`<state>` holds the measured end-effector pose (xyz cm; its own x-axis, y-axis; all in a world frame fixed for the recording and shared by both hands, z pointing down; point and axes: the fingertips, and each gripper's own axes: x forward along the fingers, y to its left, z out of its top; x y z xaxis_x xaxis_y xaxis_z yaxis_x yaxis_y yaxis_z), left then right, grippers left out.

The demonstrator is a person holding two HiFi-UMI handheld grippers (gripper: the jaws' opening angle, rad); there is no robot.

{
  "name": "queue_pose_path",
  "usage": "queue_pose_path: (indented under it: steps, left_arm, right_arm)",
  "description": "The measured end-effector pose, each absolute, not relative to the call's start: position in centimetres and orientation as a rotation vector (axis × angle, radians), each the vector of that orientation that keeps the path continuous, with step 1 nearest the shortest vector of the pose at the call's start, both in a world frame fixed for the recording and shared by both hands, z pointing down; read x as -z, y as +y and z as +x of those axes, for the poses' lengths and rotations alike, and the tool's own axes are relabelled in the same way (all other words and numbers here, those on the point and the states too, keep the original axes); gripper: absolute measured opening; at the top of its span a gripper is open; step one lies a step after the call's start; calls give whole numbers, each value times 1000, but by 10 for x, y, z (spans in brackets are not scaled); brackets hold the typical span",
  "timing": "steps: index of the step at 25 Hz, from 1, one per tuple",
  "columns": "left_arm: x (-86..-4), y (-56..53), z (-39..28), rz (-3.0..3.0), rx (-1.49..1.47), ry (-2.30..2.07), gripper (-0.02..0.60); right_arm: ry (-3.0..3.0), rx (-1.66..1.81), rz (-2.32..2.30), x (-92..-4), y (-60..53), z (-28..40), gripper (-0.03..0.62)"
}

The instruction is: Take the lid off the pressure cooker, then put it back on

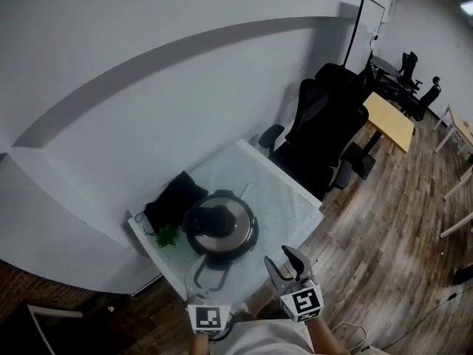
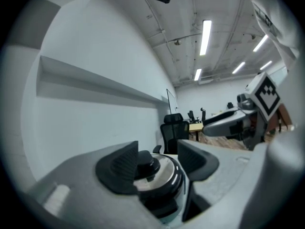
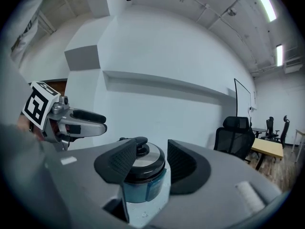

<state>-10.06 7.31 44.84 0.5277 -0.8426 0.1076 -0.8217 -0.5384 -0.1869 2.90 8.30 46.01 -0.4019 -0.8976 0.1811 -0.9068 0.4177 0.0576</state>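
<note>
1. Your head view is dim and grey-blue. The wall [image 1: 148,87] is evenly lit, with a soft shadow band under its ledge.
2. There's heavy fisheye in that view: the ledge bows into an arc and the floor [image 1: 399,235] tilts at the right edge.
3. Light comes from the ceiling light strips [image 2: 206,37], blown out white in both gripper views.
4. Both gripper views sit in a round frame with black corners.
5. The jaws, close to the lens, are soft. Your left gripper view is blurrier and smears the lid [image 2: 159,173]; the right one is sharper.
6. The lid shows a dull sheen with no hard glare. The desk [image 1: 288,191] looks washed-out pale.
</note>
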Motion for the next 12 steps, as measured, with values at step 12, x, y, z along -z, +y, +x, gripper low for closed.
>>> queue_pose_path:
  steps: [12]
  left_arm:
    - [-465, 18, -95, -2697, 349, 1535, 270]
  right_arm:
    - [-2500, -118, 1482, -470, 24, 28, 189]
